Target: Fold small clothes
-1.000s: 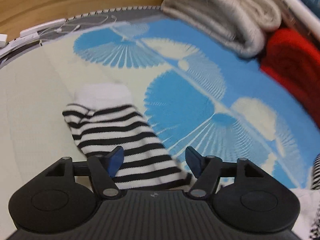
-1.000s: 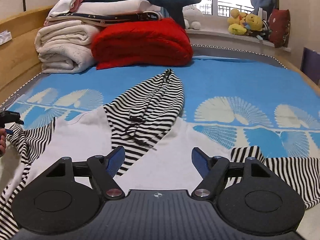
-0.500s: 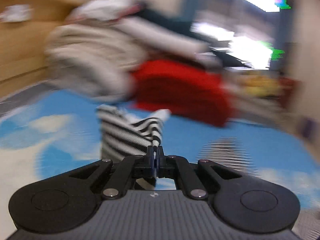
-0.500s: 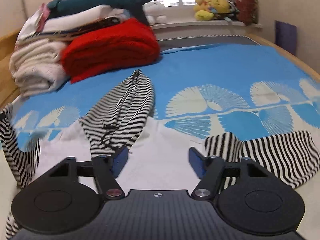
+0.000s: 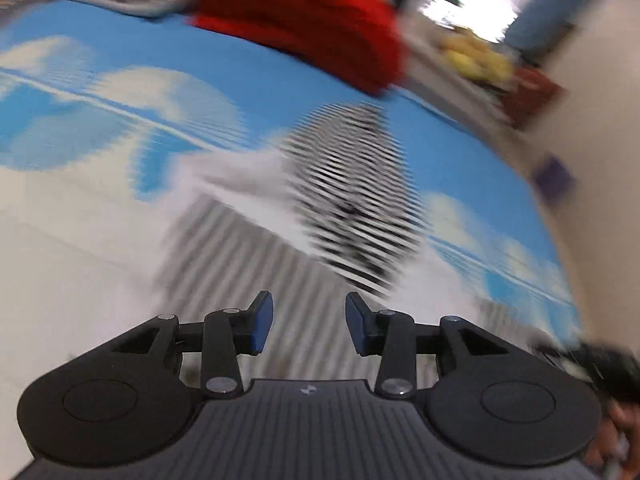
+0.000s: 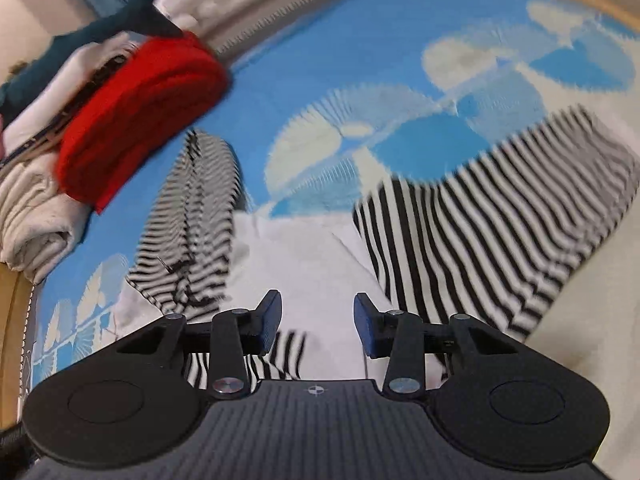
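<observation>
1. Left wrist view, badly blurred: your left gripper (image 5: 309,328) hangs over the garment's (image 5: 280,280) white-and-striped cloth on the bed (image 5: 72,128). Its jaws are opening with nothing between them. The striped hood (image 5: 352,208) runs away ahead, slightly right.

2. Right wrist view: your right gripper (image 6: 318,330) is closing, nothing pinched yet. The striped sleeve (image 6: 500,232) stretches off to the right, so this hand is nearer. Folded blankets (image 6: 136,112) are stacked beyond.

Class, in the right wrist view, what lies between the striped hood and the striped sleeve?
White fabric of the garment's body fills the stretch between the hood and the sleeve; the right wrist view shows it.
</observation>
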Demonstrator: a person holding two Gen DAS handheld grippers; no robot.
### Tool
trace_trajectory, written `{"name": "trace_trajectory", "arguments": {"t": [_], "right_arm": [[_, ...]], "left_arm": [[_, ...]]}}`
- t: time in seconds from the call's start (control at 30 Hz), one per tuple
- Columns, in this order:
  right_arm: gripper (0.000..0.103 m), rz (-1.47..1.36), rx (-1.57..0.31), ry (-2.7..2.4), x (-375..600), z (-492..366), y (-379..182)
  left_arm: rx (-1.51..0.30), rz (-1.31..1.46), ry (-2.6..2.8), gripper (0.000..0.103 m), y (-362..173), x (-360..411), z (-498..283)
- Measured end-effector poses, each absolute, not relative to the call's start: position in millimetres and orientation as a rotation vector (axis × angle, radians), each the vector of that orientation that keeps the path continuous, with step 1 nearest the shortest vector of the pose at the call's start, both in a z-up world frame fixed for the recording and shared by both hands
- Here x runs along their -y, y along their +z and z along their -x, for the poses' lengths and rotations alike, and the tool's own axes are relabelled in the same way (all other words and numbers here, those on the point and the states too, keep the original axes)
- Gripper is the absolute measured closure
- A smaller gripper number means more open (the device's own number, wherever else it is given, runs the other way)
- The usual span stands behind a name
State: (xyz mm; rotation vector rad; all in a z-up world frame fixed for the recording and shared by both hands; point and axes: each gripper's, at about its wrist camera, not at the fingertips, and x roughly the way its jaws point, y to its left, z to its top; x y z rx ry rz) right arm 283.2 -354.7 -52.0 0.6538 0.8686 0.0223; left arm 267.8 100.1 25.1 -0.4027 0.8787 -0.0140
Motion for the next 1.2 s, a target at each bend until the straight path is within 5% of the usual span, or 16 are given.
{"name": "trace_trajectory", "arguments": {"t": [0.33, 0.37, 0.47, 0.6, 0.8, 0.9, 0.97, 1.03, 1.2], "right_arm": [[0.061, -0.624, -1.140, -0.021, 317, -296, -136], [0.064, -0.583, -1.124, -0.010, 310, -296, -134], [0.098, -0.494, -1.087, 0.081, 290, -298, -127], [0.099, -0.464, -1.020, 0.115, 286, -302, -115], [0.099, -0.422, -0.632, 0.109, 315, -296, -41], [0.093, -0.367, -0.639, 0.023, 323, -303, -45], [0.080, -0.292, -0.825, -0.042, 322, -323, -70], [0.078, -0.328, -0.945, -0.096, 330, -330, -91], [0.059, -0.461, -0.896, -0.002, 336, -331, -94]], "left_arm": [[-0.853, 0.481, 0.172, 0.059, 40, -152, -285], [-0.853, 0.487, 0.174, 0.059, 40, -154, -286], [-0.862, 0.509, 0.181, 0.059, 41, -160, -283], [-0.883, 0.509, 0.184, 0.059, 38, -165, -283], [-0.917, 0.475, 0.164, 0.059, 30, -157, -285], [-0.951, 0.438, 0.147, 0.059, 23, -150, -286], [-0.978, 0.409, 0.136, 0.059, 17, -145, -288], [-1.000, 0.378, 0.126, 0.059, 11, -140, -289], [-1.053, 0.321, 0.061, 0.059, -6, -126, -289]]}}
